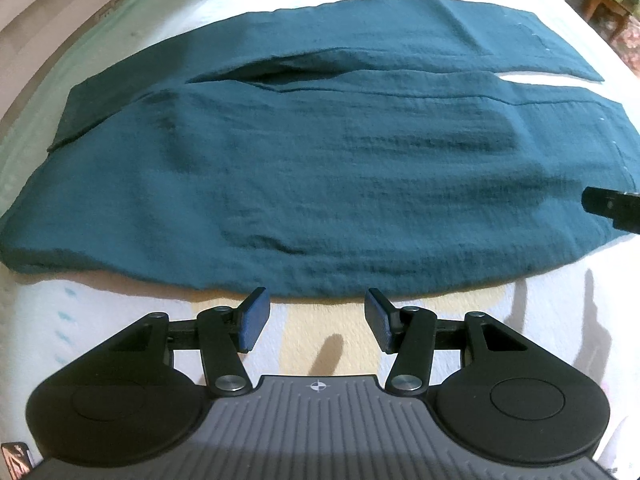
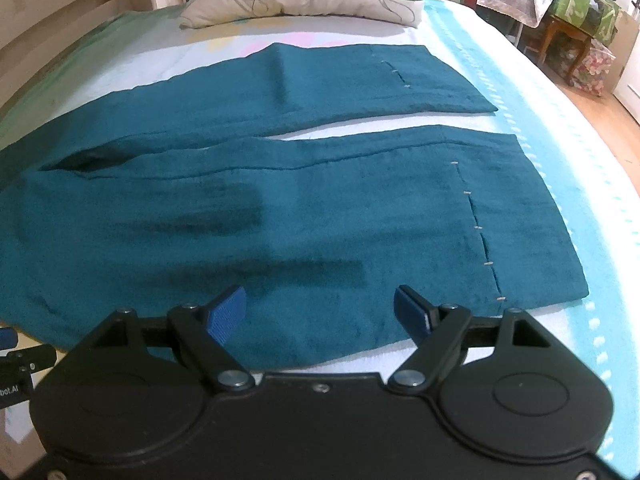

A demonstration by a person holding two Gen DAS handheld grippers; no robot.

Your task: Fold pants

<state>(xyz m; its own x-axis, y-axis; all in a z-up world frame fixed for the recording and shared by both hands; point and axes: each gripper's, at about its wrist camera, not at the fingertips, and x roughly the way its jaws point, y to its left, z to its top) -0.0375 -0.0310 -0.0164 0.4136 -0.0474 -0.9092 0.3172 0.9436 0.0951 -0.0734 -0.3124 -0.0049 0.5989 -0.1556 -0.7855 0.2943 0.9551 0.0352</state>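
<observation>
Teal pants [image 2: 320, 216] lie flat across the bed [image 2: 520, 92], both legs spread side by side. Left tongs [image 1: 316, 318] and right tongs [image 2: 320, 312] hover wide and empty at the near edge. Folding not begun; next move likely requires gripping that near hem.

Little to read here. At the lower left edge of the right wrist view, a black device [image 2: 16, 376] carries pale letters — "bot.AI" is all that shows, the start cut off by the frame. On the left gripper [image 1: 316, 320], the grey ribbed body bears a small crosshair mark — no words with it.
</observation>
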